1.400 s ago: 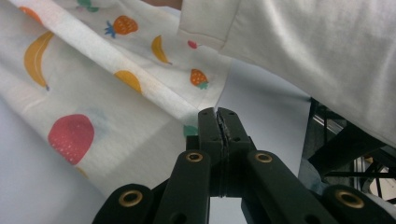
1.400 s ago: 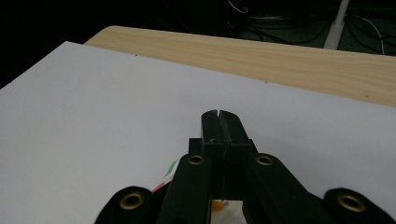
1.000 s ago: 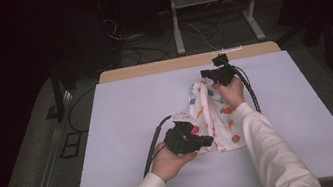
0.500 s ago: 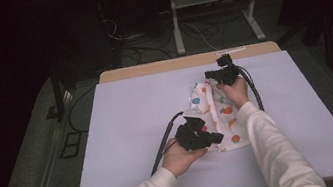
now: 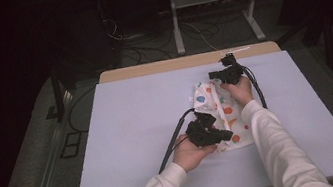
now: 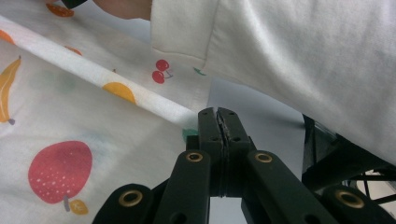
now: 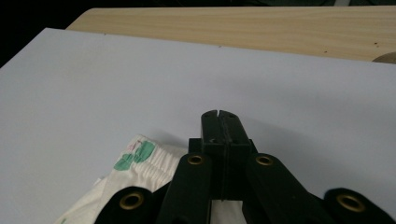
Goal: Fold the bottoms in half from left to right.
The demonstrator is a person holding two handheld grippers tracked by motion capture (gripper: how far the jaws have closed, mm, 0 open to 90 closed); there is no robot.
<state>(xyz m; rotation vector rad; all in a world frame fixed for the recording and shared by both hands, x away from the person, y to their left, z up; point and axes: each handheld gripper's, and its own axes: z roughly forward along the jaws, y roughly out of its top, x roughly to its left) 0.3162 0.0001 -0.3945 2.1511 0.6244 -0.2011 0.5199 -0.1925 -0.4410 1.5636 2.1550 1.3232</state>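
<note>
Both forearms reach up from the frame's bottom. The left gripper (image 5: 223, 136) and the right gripper (image 5: 213, 75), jaws pressed together, pinch the fruit-print cloth (image 5: 223, 110) at its lower and upper edges on the worktop (image 5: 129, 129).

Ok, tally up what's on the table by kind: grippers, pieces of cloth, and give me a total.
Grippers: 2, the left gripper and the right gripper, both with jaws shut at the cloth's edges.
Fruit-print cloth: 1, white, lying on the pale table.
Total: 3
</note>
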